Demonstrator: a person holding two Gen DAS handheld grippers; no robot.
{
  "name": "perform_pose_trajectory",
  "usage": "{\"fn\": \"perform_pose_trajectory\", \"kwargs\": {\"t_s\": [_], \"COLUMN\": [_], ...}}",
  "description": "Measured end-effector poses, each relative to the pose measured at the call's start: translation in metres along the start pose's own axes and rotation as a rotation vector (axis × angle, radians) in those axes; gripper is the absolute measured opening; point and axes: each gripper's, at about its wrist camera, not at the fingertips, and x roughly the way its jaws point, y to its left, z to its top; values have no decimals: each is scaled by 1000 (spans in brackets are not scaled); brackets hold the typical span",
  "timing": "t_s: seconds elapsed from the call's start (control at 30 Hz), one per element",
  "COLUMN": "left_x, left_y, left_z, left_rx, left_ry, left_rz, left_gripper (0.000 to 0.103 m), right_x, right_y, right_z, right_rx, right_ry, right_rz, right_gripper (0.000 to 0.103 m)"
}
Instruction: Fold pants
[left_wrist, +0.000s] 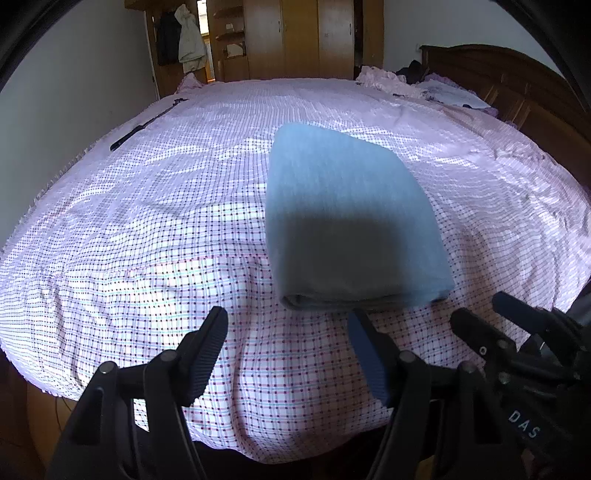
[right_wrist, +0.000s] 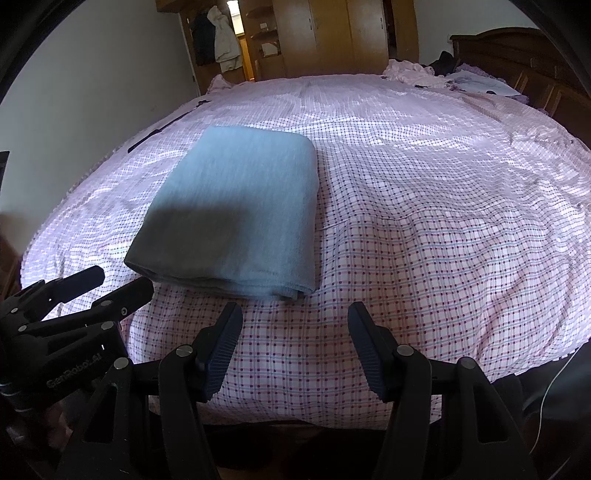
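The grey-blue pants (left_wrist: 347, 218) lie folded into a thick rectangle on the pink checked bed cover (left_wrist: 147, 229); they show in the right wrist view (right_wrist: 240, 210) too, left of centre. My left gripper (left_wrist: 288, 325) is open and empty, hovering just short of the bundle's near folded edge. My right gripper (right_wrist: 293, 317) is open and empty, near the bundle's near right corner. Each gripper shows in the other's view: the right gripper (left_wrist: 484, 314) at the right edge, the left gripper (right_wrist: 118, 280) at the left edge. Neither touches the pants.
A long black rod (left_wrist: 144, 125) lies on the bed's far left side. A pile of pink and purple clothes (left_wrist: 417, 85) sits at the far right by the dark wooden headboard (left_wrist: 498, 77). A wooden wardrobe (left_wrist: 295, 37) and hanging coats (left_wrist: 188, 40) stand beyond the bed.
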Motion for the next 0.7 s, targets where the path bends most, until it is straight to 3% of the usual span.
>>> {"fn": "perform_pose_trajectory", "kwargs": {"t_s": [0.7], "left_x": [-9], "left_y": [-2], "left_z": [1], "left_rx": [-2], "left_ry": [-12], "left_rz": [4], "left_gripper": [71], "right_x": [-8], "right_y": [0], "right_z": [0], "right_rx": [8], "right_ry": [-23], "right_rz": [-11], "right_gripper": [53]}}
